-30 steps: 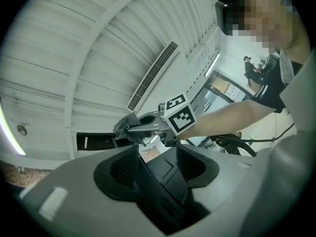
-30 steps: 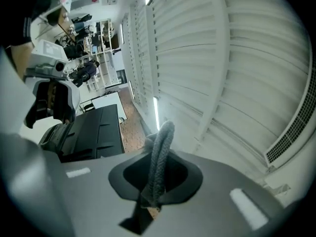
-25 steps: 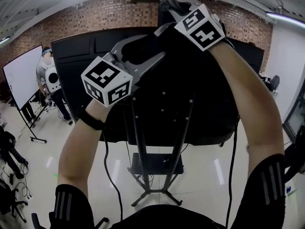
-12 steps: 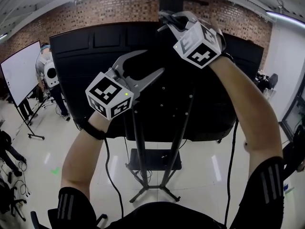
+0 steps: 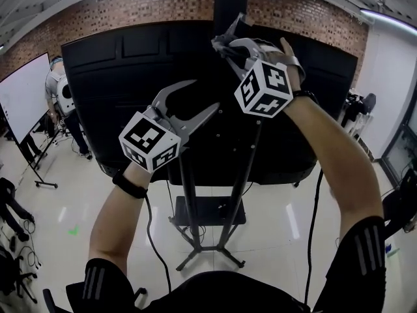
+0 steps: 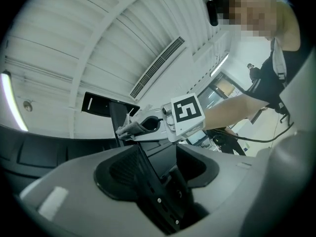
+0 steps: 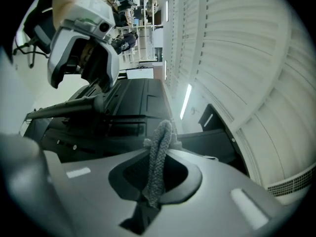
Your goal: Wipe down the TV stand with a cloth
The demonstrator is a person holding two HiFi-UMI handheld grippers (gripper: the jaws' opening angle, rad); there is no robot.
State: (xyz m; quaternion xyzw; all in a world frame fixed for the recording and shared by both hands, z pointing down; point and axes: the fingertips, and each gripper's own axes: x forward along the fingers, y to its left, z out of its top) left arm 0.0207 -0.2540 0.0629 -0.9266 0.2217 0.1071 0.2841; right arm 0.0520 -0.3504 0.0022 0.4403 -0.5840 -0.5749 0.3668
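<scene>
cloth (image 7: 159, 152) pinched in right gripper (image 5: 229, 39), seemingly near tv (image 5: 117, 64) top; left gripper (image 5: 203, 96) spread wide, empty.

floor (image 5: 65, 204): pale, glossy | standing on it: TV stand (image 5: 207, 217), centre | left: whiteboard (image 5: 18, 100), perhaps wheeled

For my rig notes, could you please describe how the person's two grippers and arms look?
The left gripper and right gripper have pale grey, curved jaws. Each carries a white cube with black square markers: the left cube and the right cube. The person wears black sleeves with grey stripes and a black wristband on the left wrist.
</scene>
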